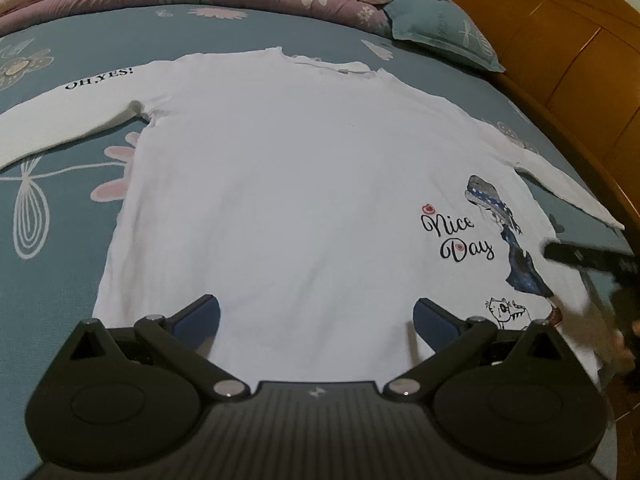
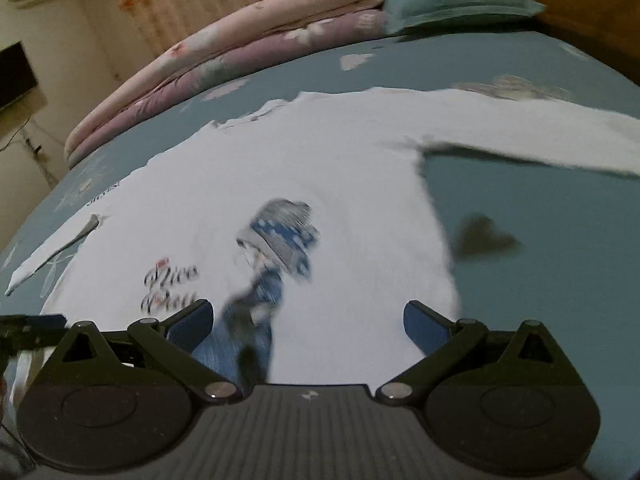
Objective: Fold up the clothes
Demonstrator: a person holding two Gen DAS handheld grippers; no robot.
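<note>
The bed [image 1: 60,208] carries a white long-sleeved shirt [image 1: 280,184], spread flat, printed face up, collar far, hem near. Its long axis runs straight away from both tongs. The left tongs [image 1: 316,322] hang spread and empty over the hem's middle. The right tongs [image 2: 306,322], also spread and empty, sit over the hem by the printed figure [image 2: 276,248], nearer the right sleeve [image 2: 520,136].

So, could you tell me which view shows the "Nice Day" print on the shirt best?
The left wrist view: the print is sharp and fully legible on the shirt. In the right wrist view the print is motion-blurred, and its lower edge is partly hidden behind the right hand-held gripper.
</note>
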